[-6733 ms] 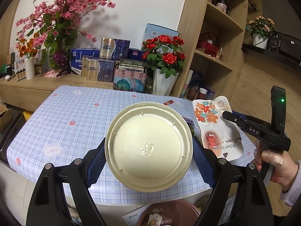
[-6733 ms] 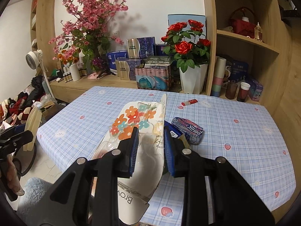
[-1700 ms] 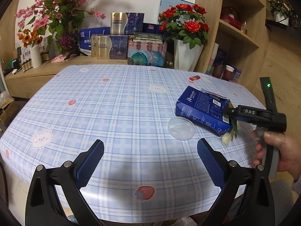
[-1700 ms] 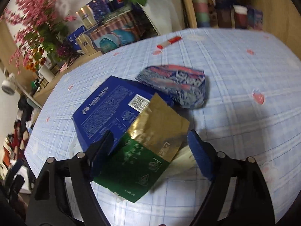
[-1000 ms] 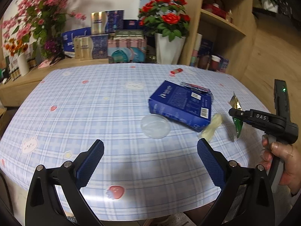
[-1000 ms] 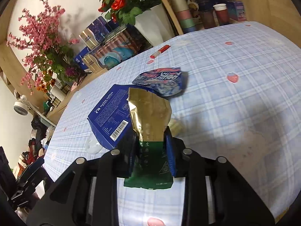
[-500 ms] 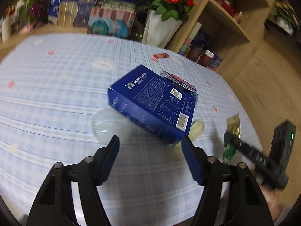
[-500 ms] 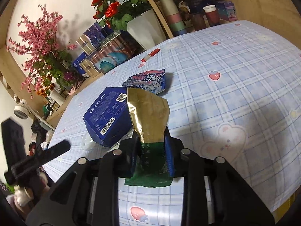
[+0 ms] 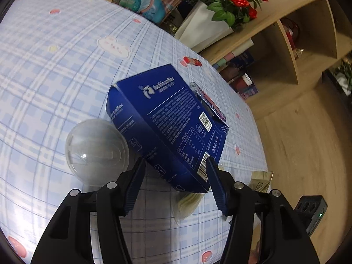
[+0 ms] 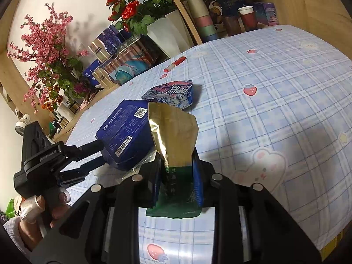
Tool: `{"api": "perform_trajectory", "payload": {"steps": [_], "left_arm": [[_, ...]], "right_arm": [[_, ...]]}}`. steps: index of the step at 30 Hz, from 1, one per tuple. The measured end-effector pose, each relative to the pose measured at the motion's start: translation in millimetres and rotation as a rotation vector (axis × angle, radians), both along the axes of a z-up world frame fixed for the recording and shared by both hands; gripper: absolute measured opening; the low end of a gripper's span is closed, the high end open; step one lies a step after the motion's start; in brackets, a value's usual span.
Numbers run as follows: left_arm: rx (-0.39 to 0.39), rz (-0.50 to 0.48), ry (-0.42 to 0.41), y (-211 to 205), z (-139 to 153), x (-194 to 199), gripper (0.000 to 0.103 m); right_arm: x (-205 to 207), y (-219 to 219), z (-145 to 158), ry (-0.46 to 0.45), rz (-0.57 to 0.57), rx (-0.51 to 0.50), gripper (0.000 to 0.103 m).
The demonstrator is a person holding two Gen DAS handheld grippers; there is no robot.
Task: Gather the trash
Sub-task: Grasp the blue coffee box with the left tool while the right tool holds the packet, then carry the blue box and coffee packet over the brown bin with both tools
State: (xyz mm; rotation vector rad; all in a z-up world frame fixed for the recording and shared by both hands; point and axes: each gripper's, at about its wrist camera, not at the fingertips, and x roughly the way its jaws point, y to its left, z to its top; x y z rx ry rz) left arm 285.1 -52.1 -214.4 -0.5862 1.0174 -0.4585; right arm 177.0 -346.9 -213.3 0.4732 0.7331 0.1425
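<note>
A blue coffee box (image 9: pixel 169 123) lies on the checked tablecloth (image 9: pixel 55 70). My left gripper (image 9: pixel 175 176) has its fingers on either side of the box's near corner, touching or nearly touching it. It also shows in the right wrist view (image 10: pixel 99 151) at the box (image 10: pixel 125 132). My right gripper (image 10: pixel 177 169) is shut on a gold and green foil pouch (image 10: pixel 173 140) and holds it above the table. A clear plastic dome lid (image 9: pixel 96 147) lies left of the box. A crumpled blue and pink wrapper (image 10: pixel 171 93) lies behind the box.
A pale crumpled wrapper (image 9: pixel 187 202) lies under the box's near corner. A red marker (image 10: pixel 175 64) lies farther back. A white vase of red roses (image 10: pixel 162 30), boxes and a wooden shelf with cups (image 10: pixel 246 19) stand behind the table. The table edge is near on the right.
My left gripper has moved in on the blue box and narrowed around its near corner. My right gripper still holds the foil pouch and has drawn back a little.
</note>
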Motion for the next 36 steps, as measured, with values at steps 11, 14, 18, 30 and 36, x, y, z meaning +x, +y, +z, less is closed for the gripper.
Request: {"api": "perform_trajectory", "payload": {"steps": [11, 14, 18, 30, 36], "left_arm": [[-0.219, 0.109, 0.043, 17, -28, 22, 0.055], [-0.221, 0.114, 0.028, 15, -27, 31, 0.055], [-0.230, 0.109, 0.032, 11, -26, 41, 0.049], [-0.131, 0.028, -0.197, 18, 46, 10, 0.014], [-0.027, -0.007, -0.281, 30, 87, -21, 0.014]], "right_arm": [[0, 6, 2, -0.005, 0.011, -0.037, 0.027], [0, 7, 4, -0.005, 0.012, -0.036, 0.027], [0, 14, 6, -0.012, 0.021, -0.045, 0.027], [-14, 27, 33, -0.067, 0.035, -0.066, 0.027], [-31, 35, 49, -0.099, 0.035, -0.051, 0.027]]}}
